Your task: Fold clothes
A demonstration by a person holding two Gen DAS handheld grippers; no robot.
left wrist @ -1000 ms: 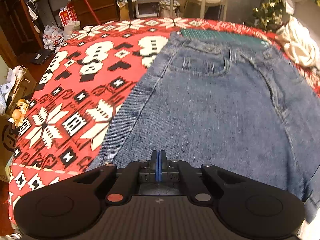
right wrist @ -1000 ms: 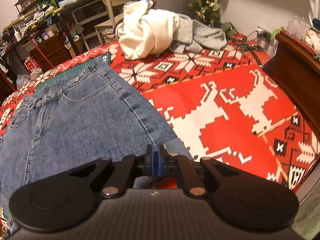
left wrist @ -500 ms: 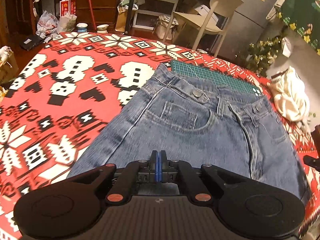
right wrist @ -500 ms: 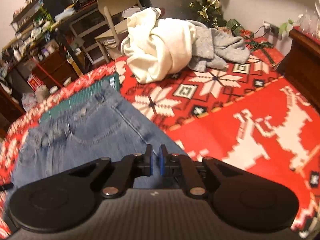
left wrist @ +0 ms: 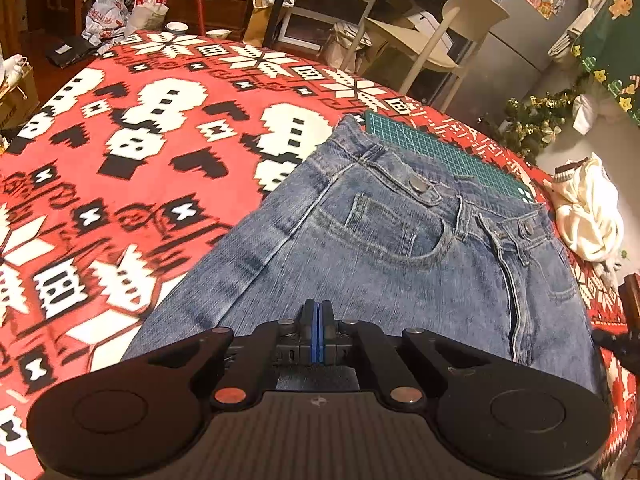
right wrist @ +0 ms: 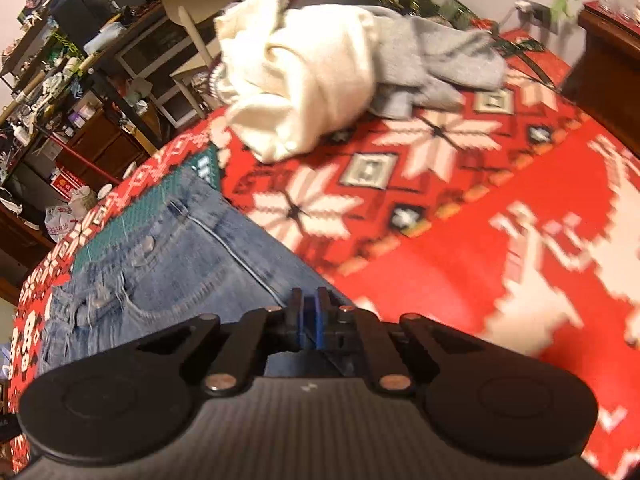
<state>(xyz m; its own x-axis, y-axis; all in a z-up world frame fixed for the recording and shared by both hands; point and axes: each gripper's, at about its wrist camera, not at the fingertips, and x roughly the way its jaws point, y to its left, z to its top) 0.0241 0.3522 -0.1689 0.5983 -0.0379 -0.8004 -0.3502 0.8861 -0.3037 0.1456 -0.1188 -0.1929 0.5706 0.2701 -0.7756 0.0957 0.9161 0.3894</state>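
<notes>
Blue jeans lie flat on the red patterned blanket, waistband at the far end; they also show in the right wrist view. My left gripper is shut, its blue pads pressed together, low over the jeans' left side; what it holds, if anything, is hidden. My right gripper has its pads slightly apart, over the jeans' right edge where denim meets blanket. It holds nothing that I can see.
A pile of white and grey clothes lies at the far right of the bed, also in the left wrist view. A green cutting mat lies under the waistband. A chair and cluttered shelves stand beyond the bed.
Both grippers have moved forward toward the waistband, which now looks closer. The right gripper's pads have parted slightly and its view has tilted.
</notes>
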